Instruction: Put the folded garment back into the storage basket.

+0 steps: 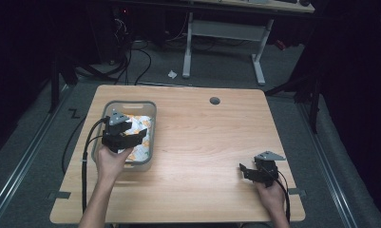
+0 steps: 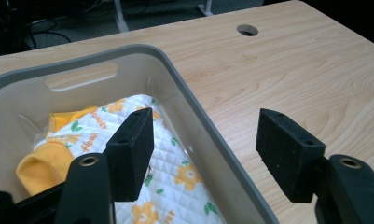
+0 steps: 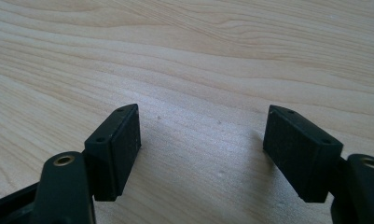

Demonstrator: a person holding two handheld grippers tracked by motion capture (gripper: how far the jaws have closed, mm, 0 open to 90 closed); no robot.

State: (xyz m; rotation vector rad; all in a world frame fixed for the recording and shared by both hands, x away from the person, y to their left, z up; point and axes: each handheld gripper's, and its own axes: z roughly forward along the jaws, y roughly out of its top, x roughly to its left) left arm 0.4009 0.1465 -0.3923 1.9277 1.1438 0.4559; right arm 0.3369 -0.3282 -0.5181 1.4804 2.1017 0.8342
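A grey plastic bin [image 1: 152, 137] stands on the left half of the wooden table [image 1: 202, 137]. Inside it lies a white quilted cloth with orange flowers [image 2: 175, 182] and a yellow garment [image 2: 40, 163]. My left gripper [image 1: 131, 135] hovers over the bin's right wall [image 2: 212, 144], open; one jaw is above the cloth, the other outside the bin over the table. Nothing is between the jaws. My right gripper [image 1: 247, 172] rests low over bare wood near the table's front right, open and holding nothing [image 3: 201, 144].
A round cable hole [image 1: 214, 100] sits in the table top toward the far edge. Beyond the table stand a white desk frame [image 1: 223, 42] and cables on the grey floor. A bin handle slot [image 2: 82, 77] faces the far side.
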